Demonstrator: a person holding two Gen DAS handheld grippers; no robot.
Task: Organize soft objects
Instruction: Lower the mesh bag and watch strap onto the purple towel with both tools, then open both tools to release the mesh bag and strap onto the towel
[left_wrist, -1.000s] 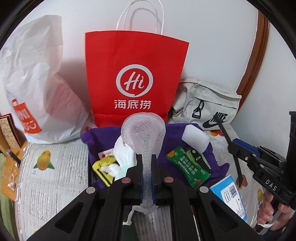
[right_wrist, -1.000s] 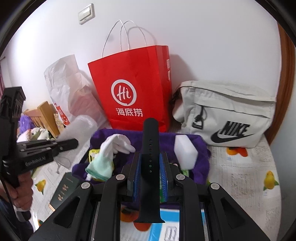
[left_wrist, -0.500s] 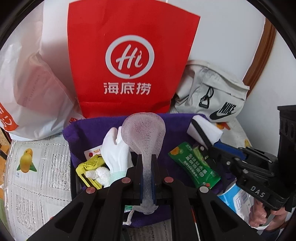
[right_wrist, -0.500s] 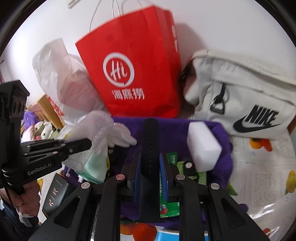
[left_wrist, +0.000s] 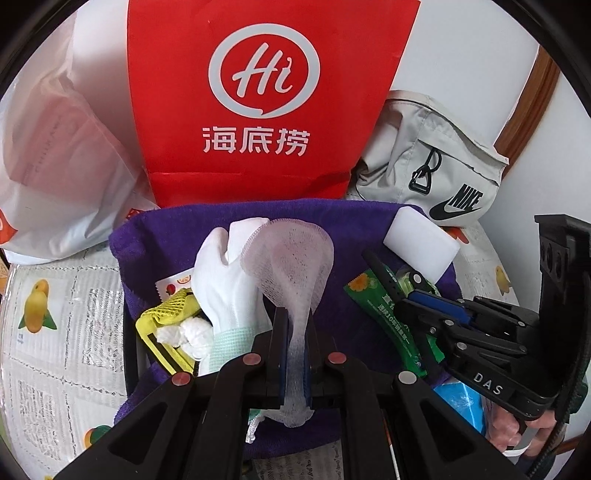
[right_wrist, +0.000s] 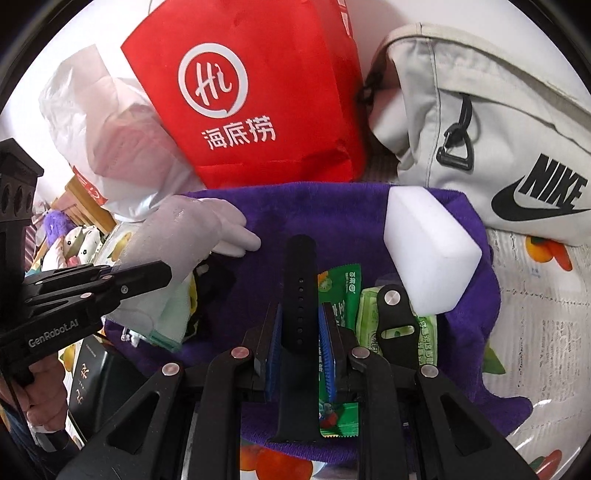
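- Two soft items are in hand at once, both carried over the purple towel (left_wrist: 173, 236) spread on the bench (left_wrist: 55, 332).
- Left gripper (left_wrist: 293, 332): fingers clenched tight on the neck of a white mesh foam sleeve (left_wrist: 291, 262); its wide end stands up ahead of the fingers, above the towel, next to the white glove (left_wrist: 225, 280).
- Right gripper (right_wrist: 300, 325): fingers clamped on a black watch strap (right_wrist: 300, 280), which runs lengthwise between them and sticks out past the tips. It hangs over the towel's middle; whether it touches the cloth I cannot tell.
- Lying on the towel: the white glove, a white foam block (right_wrist: 428, 251) at the far right corner, a green snack packet (right_wrist: 341, 295), a second black strap piece (right_wrist: 393, 317), a yellow mesh item (left_wrist: 166, 314) with a white cotton wad (left_wrist: 184, 332).
- Behind the towel: red paper bag (left_wrist: 266, 96), white plastic bag (left_wrist: 55, 158), grey sling bag (right_wrist: 491, 122). None has visibly received anything.
- Judgement: gathering onto the towel looks mostly done. Neither held item is released yet.
- Left to do, as I read it: set down sleeve and strap, then possibly sort or bundle the pile. Final arrangement not evident.
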